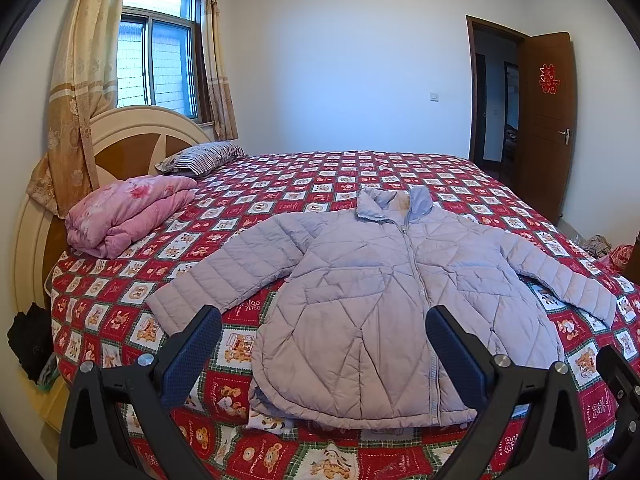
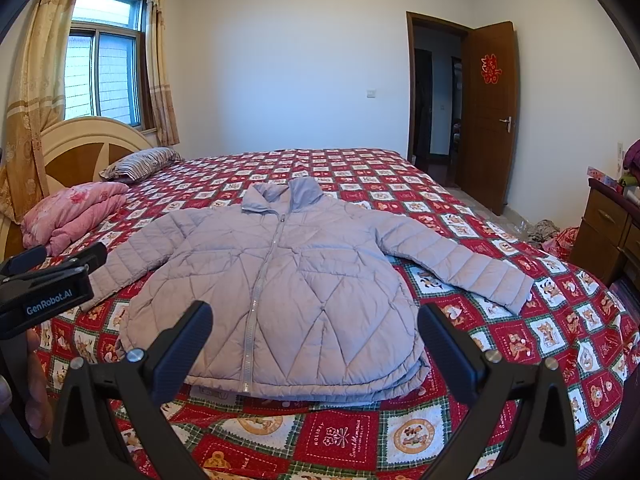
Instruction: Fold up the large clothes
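Quilted jacket flat on bed, hem at near edge, zipped, sleeves spread. Looks light, puffy, slick; will slip. My left hand-held gripper and right hand-held gripper gape, empty. I'd pinch cuffs.
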